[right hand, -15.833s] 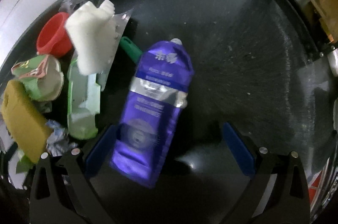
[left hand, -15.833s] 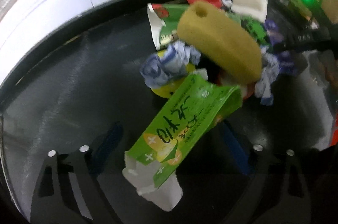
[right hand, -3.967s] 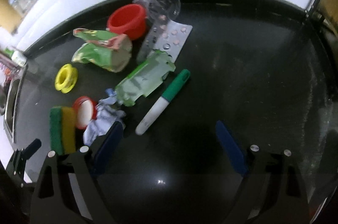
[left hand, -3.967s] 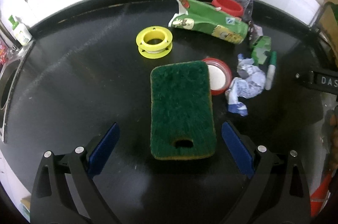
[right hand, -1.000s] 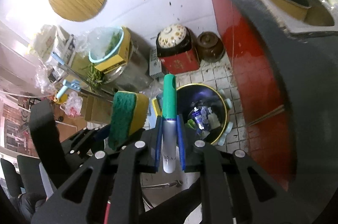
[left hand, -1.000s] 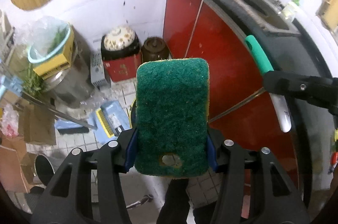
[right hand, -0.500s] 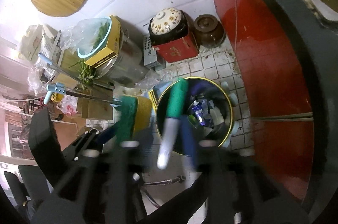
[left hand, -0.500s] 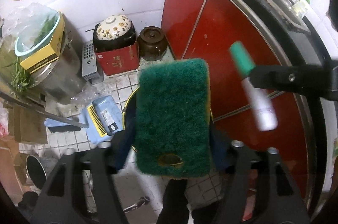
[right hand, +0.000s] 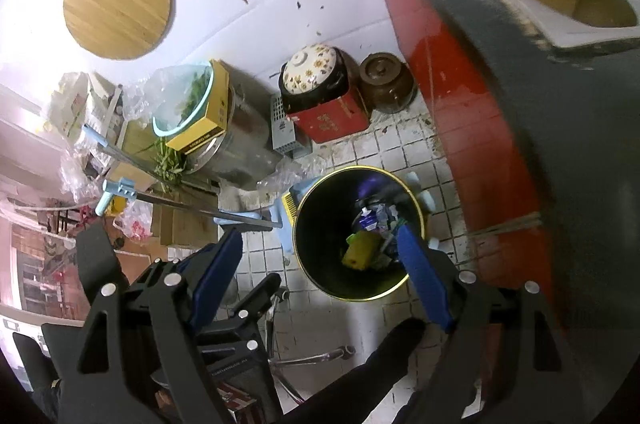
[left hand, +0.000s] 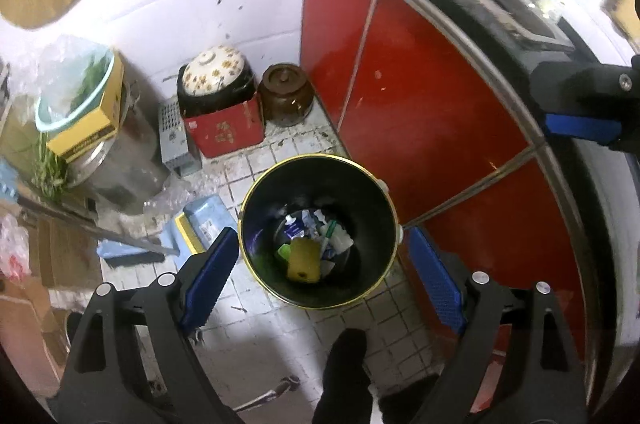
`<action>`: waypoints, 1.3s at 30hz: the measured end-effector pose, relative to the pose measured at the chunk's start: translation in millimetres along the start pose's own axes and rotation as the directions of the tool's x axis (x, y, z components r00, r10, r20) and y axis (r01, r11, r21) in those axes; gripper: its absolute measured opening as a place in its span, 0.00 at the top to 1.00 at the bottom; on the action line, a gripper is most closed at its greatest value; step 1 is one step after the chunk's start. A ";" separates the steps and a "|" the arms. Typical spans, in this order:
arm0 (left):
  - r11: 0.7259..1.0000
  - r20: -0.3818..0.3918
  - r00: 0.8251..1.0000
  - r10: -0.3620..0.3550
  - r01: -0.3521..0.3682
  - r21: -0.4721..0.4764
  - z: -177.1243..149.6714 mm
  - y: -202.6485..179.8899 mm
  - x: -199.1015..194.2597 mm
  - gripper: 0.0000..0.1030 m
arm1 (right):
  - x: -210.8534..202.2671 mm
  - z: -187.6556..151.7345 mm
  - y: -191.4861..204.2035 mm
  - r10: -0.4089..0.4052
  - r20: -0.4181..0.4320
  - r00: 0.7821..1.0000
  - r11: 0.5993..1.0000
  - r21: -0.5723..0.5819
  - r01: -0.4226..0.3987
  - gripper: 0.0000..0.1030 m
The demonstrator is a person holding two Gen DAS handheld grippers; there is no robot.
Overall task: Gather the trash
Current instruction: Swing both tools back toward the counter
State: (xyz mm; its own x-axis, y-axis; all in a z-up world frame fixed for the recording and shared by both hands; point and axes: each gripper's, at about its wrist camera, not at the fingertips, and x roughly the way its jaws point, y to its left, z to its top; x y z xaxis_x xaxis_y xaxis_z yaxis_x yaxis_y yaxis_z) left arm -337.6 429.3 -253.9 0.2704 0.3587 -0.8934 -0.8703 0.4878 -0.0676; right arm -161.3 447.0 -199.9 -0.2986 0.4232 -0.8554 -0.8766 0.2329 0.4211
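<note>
A black trash bin (left hand: 360,191) with a yellow rim stands on the tiled floor, right below both grippers. Inside it, on top of wrappers, lie the sponge (left hand: 305,260), yellow side up, and the green marker (left hand: 329,232). My left gripper (left hand: 322,278) hangs above the bin, its jaws opening with nothing between them. In the right wrist view the bin (right hand: 320,224) and the sponge (right hand: 362,250) show again. My right gripper (right hand: 320,276) is also above the bin, jaws opening and empty. One of its blue pads (left hand: 580,127) shows at the right edge of the left wrist view.
Red cabinet doors (left hand: 420,95) under a black counter (left hand: 500,23) stand right of the bin. A flowered pot on a red box (left hand: 220,111), a brown jar (left hand: 286,97) and a blue dustpan (left hand: 200,220) lie beyond and left. A person's dark foot (left hand: 344,364) is near the bin.
The sponge has left the left gripper and the marker the right one; both have dropped into the bin. Both pairs of jaws have spread wide.
</note>
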 end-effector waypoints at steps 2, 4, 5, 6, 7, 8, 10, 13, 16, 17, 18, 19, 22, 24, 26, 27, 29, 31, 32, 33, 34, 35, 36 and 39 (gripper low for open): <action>0.999 0.011 1.000 0.001 -0.002 0.032 1.5 -11.2 -10.9 0.18 | -28.9 -9.0 -8.9 -0.022 0.026 0.999 1.000 0.013 0.022 0.24; 0.996 0.027 1.000 -0.015 0.013 0.092 5.4 -32.7 -28.0 0.18 | -61.5 -20.0 -21.1 -0.069 0.064 0.996 0.997 0.029 0.068 0.21; 0.991 0.036 0.999 -0.025 0.020 0.129 6.9 -46.6 -37.1 0.15 | -83.5 -27.9 -30.1 -0.099 0.092 0.991 0.995 0.042 0.095 0.19; 0.987 0.044 0.998 -0.035 0.028 0.156 7.9 -57.6 -44.0 0.12 | -106.6 -37.0 -40.5 -0.133 0.120 0.984 0.990 0.061 0.127 0.19; 0.980 0.056 0.997 -0.056 0.044 0.196 8.8 -75.5 -53.6 0.11 | -123.0 -44.7 -50.0 -0.159 0.141 0.977 0.986 0.079 0.150 0.18; 0.973 0.062 0.995 -0.072 0.057 0.223 9.7 -89.0 -59.6 0.11 | -144.2 -54.5 -61.1 -0.197 0.164 0.967 0.978 0.103 0.182 0.17; 0.943 0.070 0.989 -0.132 0.103 0.317 8.8 -134.4 -75.0 0.10 | -189.1 -76.8 -85.2 -0.281 0.208 0.937 0.955 0.162 0.250 0.17; 0.879 0.052 0.971 -0.232 0.186 0.439 5.6 -202.8 -91.5 0.10 | -253.7 -117.5 -122.0 -0.418 0.253 0.873 0.896 0.273 0.350 0.17; 0.787 0.008 0.943 -0.334 0.274 0.552 -3.6 -272.4 -108.8 0.10 | -318.4 -170.7 -162.7 -0.542 0.272 0.795 0.808 0.429 0.404 0.17; 0.749 -0.005 0.933 -0.360 0.293 0.594 -7.9 -297.3 -115.5 0.10 | -336.3 -188.2 -173.4 -0.577 0.271 0.770 0.776 0.474 0.415 0.17; 0.705 -0.019 0.922 -0.386 0.309 0.638 -13.8 -324.2 -123.6 0.10 | -351.2 -205.6 -184.4 -0.613 0.260 0.746 0.742 0.514 0.431 0.17; 0.676 -0.028 0.914 -0.406 0.320 0.664 -17.8 -342.2 -129.3 0.10 | -369.0 -229.6 -197.7 -0.654 0.242 0.716 0.694 0.568 0.442 0.17; 0.577 -0.078 0.882 -0.465 0.368 0.729 -35.4 -404.8 -151.6 0.10 | -404.6 -289.9 -225.6 -0.716 0.197 0.669 0.590 0.683 0.431 0.17; 0.520 -0.112 0.865 -0.490 0.393 0.758 -51.2 -443.8 -164.3 0.10 | -424.8 -332.6 -241.1 -0.752 0.150 0.642 0.507 0.754 0.418 0.17; 0.473 -0.136 0.849 -0.510 0.409 0.780 -66.6 -471.0 -175.7 0.10 | -436.5 -366.7 -252.2 -0.770 0.116 0.627 0.443 0.804 0.396 0.17; 0.451 -0.146 0.842 -0.519 0.414 0.790 -73.0 -484.9 -179.3 0.10 | -443.1 -385.1 -257.5 -0.775 0.101 0.624 0.413 0.828 0.380 0.17; 0.411 -0.163 0.836 -0.524 0.416 0.811 -86.7 -503.3 -186.6 0.10 | -447.7 -407.5 -263.1 -0.782 0.086 0.618 0.377 0.854 0.358 0.17; 0.377 -0.176 0.830 -0.530 0.415 0.828 -98.6 -514.2 -192.4 0.10 | -453.3 -429.0 -266.7 -0.789 0.073 0.610 0.347 0.872 0.345 0.17; 0.360 -0.182 0.829 -0.529 0.413 0.836 -105.1 -518.3 -195.0 0.10 | -454.4 -435.8 -266.8 -0.791 0.068 0.608 0.335 0.880 0.337 0.17; 0.352 -0.185 0.830 -0.526 0.410 0.841 -109.3 -522.1 -195.7 0.10 | -456.4 -444.8 -270.0 -0.793 0.062 0.606 0.320 0.889 0.328 0.17; 0.343 -0.188 0.832 -0.522 0.407 0.846 -113.6 -526.1 -195.9 0.10 | -458.1 -449.0 -272.8 -0.793 0.061 0.607 0.315 0.892 0.323 0.17; 0.339 -0.191 0.832 -0.521 0.407 0.848 -115.8 -528.9 -196.0 0.10 | -459.0 -453.1 -275.0 -0.792 0.061 0.608 0.312 0.896 0.316 0.17; 0.336 -0.193 0.833 -0.519 0.406 0.850 -117.8 -531.8 -195.4 0.10 | -459.6 -455.3 -276.5 -0.791 0.060 0.608 0.309 0.898 0.314 0.17; 0.338 -0.191 0.840 -0.508 0.398 0.853 -118.7 -539.7 -192.0 0.10 | -460.0 -455.4 -284.8 -0.788 0.066 0.612 0.314 0.898 0.308 0.20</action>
State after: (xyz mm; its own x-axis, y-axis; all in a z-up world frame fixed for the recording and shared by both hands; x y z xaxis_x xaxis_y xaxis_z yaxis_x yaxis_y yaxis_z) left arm 31.4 2.8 -98.6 0.5903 -0.0982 -0.8012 0.1642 0.9864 0.0001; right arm 53.8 -212.7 -63.6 0.5329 0.1331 -0.8357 -0.0283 0.9898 0.1396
